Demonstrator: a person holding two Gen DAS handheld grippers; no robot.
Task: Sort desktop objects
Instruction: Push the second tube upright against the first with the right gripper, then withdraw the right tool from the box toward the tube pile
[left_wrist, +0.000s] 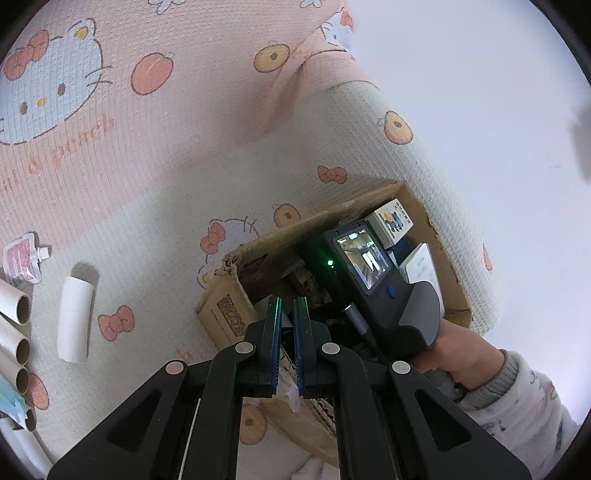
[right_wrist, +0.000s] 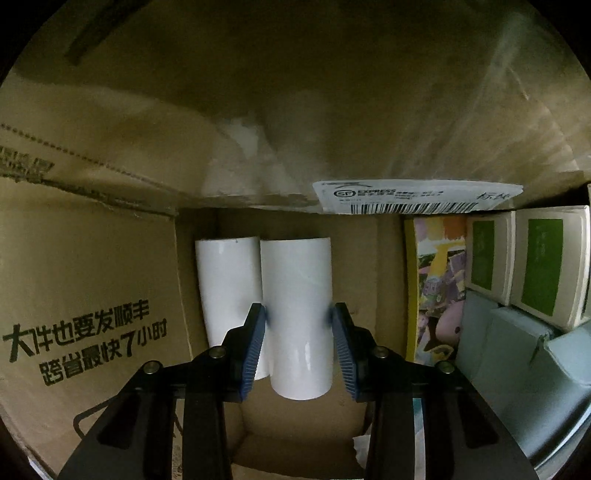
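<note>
Inside the cardboard box (right_wrist: 92, 295), my right gripper (right_wrist: 299, 314) points down and is shut on a white tube (right_wrist: 297, 273), its blue pads pressing both sides. A second white tube (right_wrist: 229, 280) lies against it on the left, on the box floor. In the left wrist view, my left gripper (left_wrist: 288, 306) is shut and empty above the near rim of the box (left_wrist: 229, 317). Beyond it, a hand (left_wrist: 454, 354) holds the right gripper's body (left_wrist: 369, 266) down into the box, hiding its fingers. Another white tube (left_wrist: 75, 319) lies on the patterned mat at the left.
Several brown cardboard tubes (left_wrist: 18, 332) and a small pink pouch (left_wrist: 22, 260) lie at the mat's left edge. In the box, a colourful booklet (right_wrist: 439, 288), green-labelled boxes (right_wrist: 543, 266) and grey-blue boxes (right_wrist: 517, 350) fill the right side. A shipping label (right_wrist: 417, 201) hangs on the far wall.
</note>
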